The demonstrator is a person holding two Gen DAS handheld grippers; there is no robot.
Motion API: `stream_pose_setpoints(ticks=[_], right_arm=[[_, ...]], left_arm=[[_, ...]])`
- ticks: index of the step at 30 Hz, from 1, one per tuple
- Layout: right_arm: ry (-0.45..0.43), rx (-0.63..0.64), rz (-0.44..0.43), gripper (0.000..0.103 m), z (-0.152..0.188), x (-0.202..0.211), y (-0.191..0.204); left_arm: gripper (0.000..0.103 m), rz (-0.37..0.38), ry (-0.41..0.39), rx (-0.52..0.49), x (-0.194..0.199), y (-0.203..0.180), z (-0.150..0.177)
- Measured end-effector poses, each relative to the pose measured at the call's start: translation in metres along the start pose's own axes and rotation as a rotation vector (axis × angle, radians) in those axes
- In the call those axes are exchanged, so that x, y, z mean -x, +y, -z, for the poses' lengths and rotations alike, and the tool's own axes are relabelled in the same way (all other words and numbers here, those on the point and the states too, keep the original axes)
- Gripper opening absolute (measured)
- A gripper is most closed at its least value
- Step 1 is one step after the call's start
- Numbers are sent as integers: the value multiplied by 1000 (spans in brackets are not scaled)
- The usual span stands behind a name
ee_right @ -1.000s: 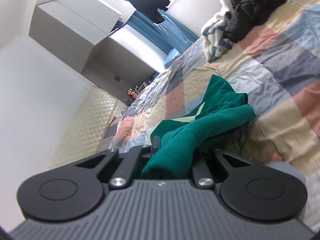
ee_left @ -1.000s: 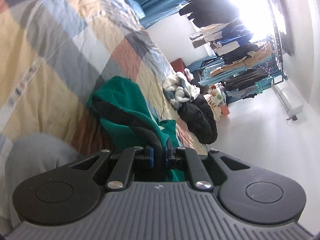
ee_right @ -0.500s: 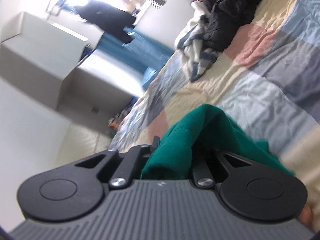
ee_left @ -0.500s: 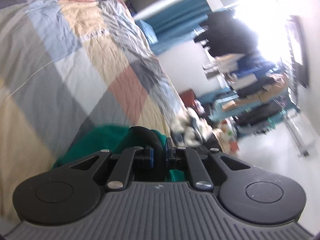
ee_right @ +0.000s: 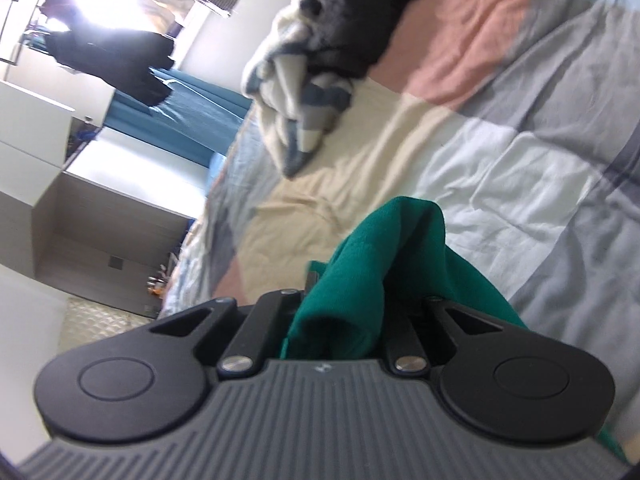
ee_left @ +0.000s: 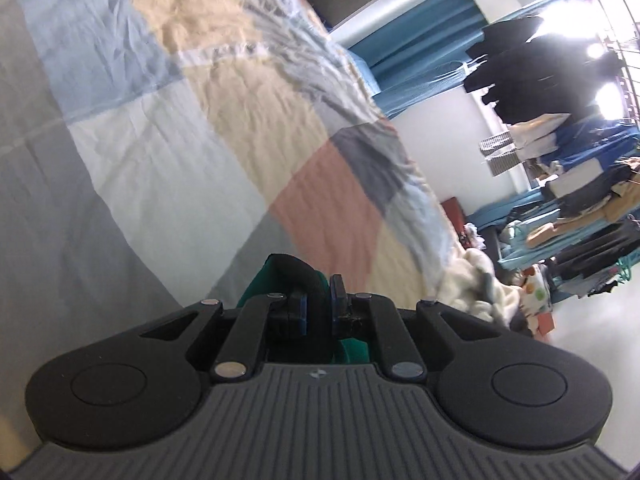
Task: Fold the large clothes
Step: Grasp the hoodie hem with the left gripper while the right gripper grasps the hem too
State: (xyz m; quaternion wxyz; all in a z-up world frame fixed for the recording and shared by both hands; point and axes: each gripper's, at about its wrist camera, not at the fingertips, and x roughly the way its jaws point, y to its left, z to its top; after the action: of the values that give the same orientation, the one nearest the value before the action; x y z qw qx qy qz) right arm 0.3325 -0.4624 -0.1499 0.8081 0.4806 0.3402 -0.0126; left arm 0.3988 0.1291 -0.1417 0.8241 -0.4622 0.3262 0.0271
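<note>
A green garment with a black ribbed edge [ee_left: 296,276] is pinched in my left gripper [ee_left: 318,308], which is shut on it above the bed. The same green garment [ee_right: 376,264] bunches up through my right gripper [ee_right: 352,312], which is shut on it; the cloth hides the fingertips. Most of the garment hangs out of sight below both grippers. The patchwork bedspread [ee_left: 200,128] lies beneath.
A pile of clothes, a black jacket [ee_right: 360,12] and a white-and-blue striped garment [ee_right: 296,92], lies on the bed's far end. A clothes rack [ee_left: 580,184] with hanging and stacked clothes stands by the bright window. White cabinets [ee_right: 52,168] line the wall.
Both grippers have lifted the green garment off the bed. Much less of it shows in either view, and both cameras have swung across the bedspread.
</note>
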Motion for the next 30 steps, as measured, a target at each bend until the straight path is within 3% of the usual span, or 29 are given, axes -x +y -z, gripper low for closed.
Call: stream_pose_setpoints(ticks=[5,8,11,16,20,22,24,26,30], right_arm=[[66,-66,41,12,-8,-35,-20],[81,-60,54,12,-10,-50,-27],[101,-104,49,12,-8,-58,-40],[99,-103,27,13,-7,-51,-41],[97,-66,10,19,-7,-41,-32],[91,-59,-12,29,-5,-31,-26],[82,-43,-52,65,-2,-23,-19],[69,-5,-111,86,2,-12,-8],[7,133,-187,86,13,12,24]], left_arm=[[12,-28,23,-23,-50,17,-1],[12,-47,56,44,-78,34,-3],[12,-74,66,29,-96,39,-3],[13,-60,74,3,-96,35,-5],[19,-38,76,-35,-83,25,-5],[38,-22,75,-32,-75,20,-6],[56,13,53,3,-63,20,-8],[61,38,25,8,-47,17,-10],[71,98,-26,-43,-13,5,-12]])
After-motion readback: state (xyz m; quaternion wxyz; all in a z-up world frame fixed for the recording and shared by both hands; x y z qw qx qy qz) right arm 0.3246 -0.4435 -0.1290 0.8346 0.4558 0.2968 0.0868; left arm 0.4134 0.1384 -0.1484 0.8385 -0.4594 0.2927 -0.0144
